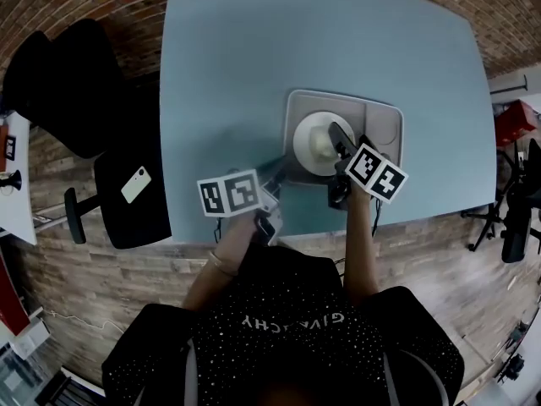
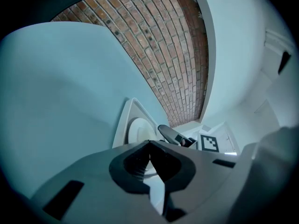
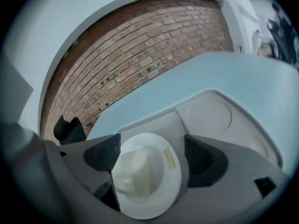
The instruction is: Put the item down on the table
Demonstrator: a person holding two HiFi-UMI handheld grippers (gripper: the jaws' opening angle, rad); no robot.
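Observation:
A white upturned dish (image 1: pixel 319 142) with a yellow label sits over the grey tray (image 1: pixel 385 121) on the light blue table (image 1: pixel 254 74). In the right gripper view the dish (image 3: pixel 147 171) fills the gap between the two dark pads and touches both, so my right gripper (image 3: pixel 149 160) is shut on it. One finger (image 1: pixel 340 139) lies across the dish. My left gripper (image 1: pixel 272 176) is at the tray's near left corner with its fingertips (image 2: pixel 149 143) together. Whether it pinches the tray's rim (image 2: pixel 127 113) is hidden.
The table's near edge (image 1: pixel 254 239) runs just under both grippers. A black office chair (image 1: pixel 118 184) with a white phone (image 1: pixel 135 184) on its seat stands left of the table. Another chair base (image 1: pixel 507 218) stands at the right. The floor is brick-patterned.

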